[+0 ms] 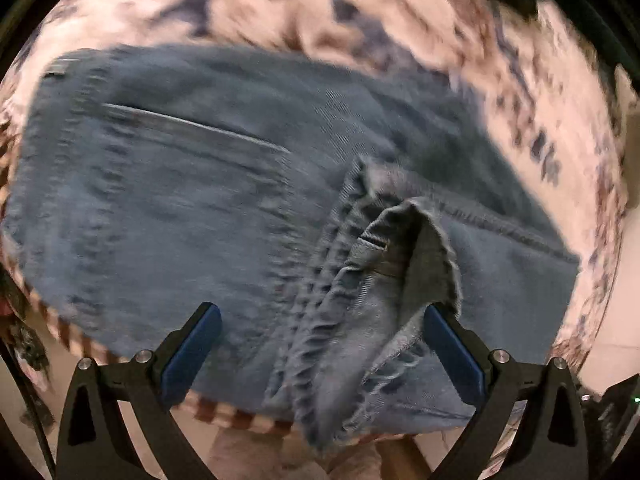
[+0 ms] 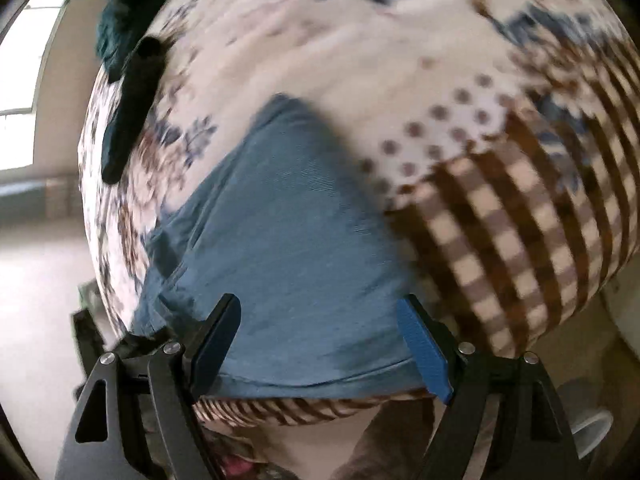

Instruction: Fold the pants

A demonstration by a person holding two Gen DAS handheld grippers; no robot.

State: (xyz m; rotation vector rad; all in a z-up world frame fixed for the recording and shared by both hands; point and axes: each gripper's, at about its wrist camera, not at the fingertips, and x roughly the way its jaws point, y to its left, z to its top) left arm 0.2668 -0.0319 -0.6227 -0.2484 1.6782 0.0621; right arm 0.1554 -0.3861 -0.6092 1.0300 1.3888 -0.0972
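Note:
Blue denim pants [image 1: 192, 200] lie folded on a patterned cloth-covered table [image 1: 520, 80]. A frayed hem end [image 1: 384, 288] is bunched and stands up between the fingers of my left gripper [image 1: 322, 344], which is open just above the pants' near edge. In the right wrist view the pants [image 2: 296, 248] lie flat with a folded edge toward me. My right gripper [image 2: 320, 344] is open, its fingers spread over that near edge, holding nothing.
The tablecloth has floral, dotted and brown checked patches [image 2: 500, 220]. A dark green cloth [image 2: 120, 20] and a long black object [image 2: 132, 108] lie at the far left of the table. The table's near edge [image 2: 304, 408] is right below the grippers.

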